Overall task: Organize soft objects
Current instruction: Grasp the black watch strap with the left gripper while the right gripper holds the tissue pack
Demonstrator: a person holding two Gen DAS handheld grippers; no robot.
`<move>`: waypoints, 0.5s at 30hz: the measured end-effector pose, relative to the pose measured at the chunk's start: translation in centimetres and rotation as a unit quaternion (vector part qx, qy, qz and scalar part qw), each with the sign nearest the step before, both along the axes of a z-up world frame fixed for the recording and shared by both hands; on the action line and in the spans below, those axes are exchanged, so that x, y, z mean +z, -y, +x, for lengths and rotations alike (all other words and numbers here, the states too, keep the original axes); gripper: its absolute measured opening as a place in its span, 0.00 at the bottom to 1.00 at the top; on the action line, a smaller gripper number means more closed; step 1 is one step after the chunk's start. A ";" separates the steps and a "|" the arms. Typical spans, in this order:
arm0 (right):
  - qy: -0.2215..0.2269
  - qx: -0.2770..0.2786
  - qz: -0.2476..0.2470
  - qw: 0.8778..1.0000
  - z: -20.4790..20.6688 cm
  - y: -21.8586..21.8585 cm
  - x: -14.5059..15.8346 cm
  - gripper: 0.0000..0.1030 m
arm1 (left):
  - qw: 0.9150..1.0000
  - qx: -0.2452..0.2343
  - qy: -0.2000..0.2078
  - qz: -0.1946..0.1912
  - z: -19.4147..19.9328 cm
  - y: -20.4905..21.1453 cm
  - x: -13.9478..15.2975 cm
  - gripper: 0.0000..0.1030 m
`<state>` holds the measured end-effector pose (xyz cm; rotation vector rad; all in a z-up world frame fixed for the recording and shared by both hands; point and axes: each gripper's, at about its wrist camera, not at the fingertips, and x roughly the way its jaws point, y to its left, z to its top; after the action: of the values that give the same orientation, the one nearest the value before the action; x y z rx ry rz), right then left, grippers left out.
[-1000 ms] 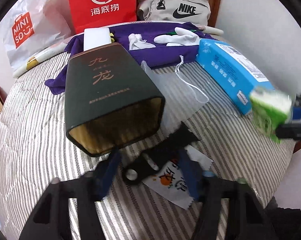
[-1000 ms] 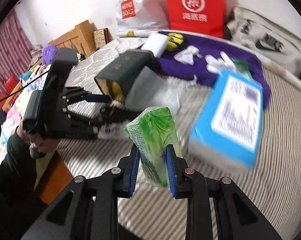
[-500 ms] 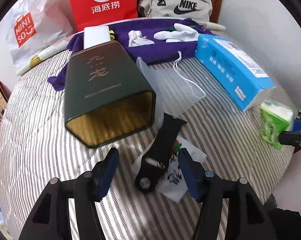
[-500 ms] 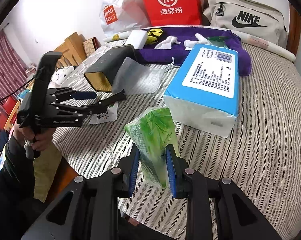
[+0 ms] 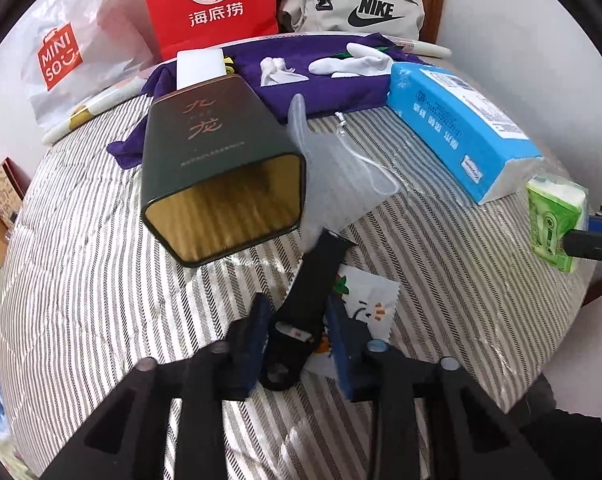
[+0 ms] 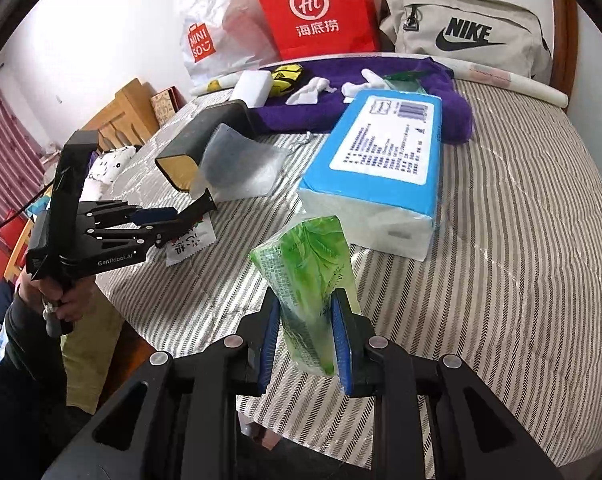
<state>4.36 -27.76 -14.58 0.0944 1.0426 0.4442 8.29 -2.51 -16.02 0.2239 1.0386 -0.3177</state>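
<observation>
My right gripper (image 6: 305,338) is shut on a green tissue pack (image 6: 309,276), held above the striped table near its front edge; the pack also shows in the left wrist view (image 5: 557,220). My left gripper (image 5: 297,338) has its jaws around a black watch strap (image 5: 309,304) that lies over a printed cloth (image 5: 365,304); the jaws look narrowed, and contact with the strap is unclear. The left gripper shows in the right wrist view (image 6: 173,220). A large blue tissue pack (image 6: 385,160) lies mid-table. White gloves (image 5: 353,64) lie on a purple cloth (image 5: 325,88).
A dark green tin box (image 5: 217,168) lies on its side, open end toward me, with a clear plastic bag (image 5: 337,172) beside it. A red paper bag (image 5: 209,4), a Miniso bag (image 5: 61,56) and a Nike pouch (image 5: 357,8) stand at the back.
The left gripper has narrowed around the black strap. The right gripper with the green pack has swung to face the table and steadied near the blue tissue pack.
</observation>
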 end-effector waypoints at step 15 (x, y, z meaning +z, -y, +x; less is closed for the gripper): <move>0.004 0.005 -0.008 1.000 -0.9 -0.7 0.1 0.25 | 0.995 -0.042 0.009 -0.092 -1.3 0.5 2.0 0.19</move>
<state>3.49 -27.09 -14.44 0.0724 1.0397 0.4451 7.00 -2.97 -13.99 0.1042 0.9779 -0.4842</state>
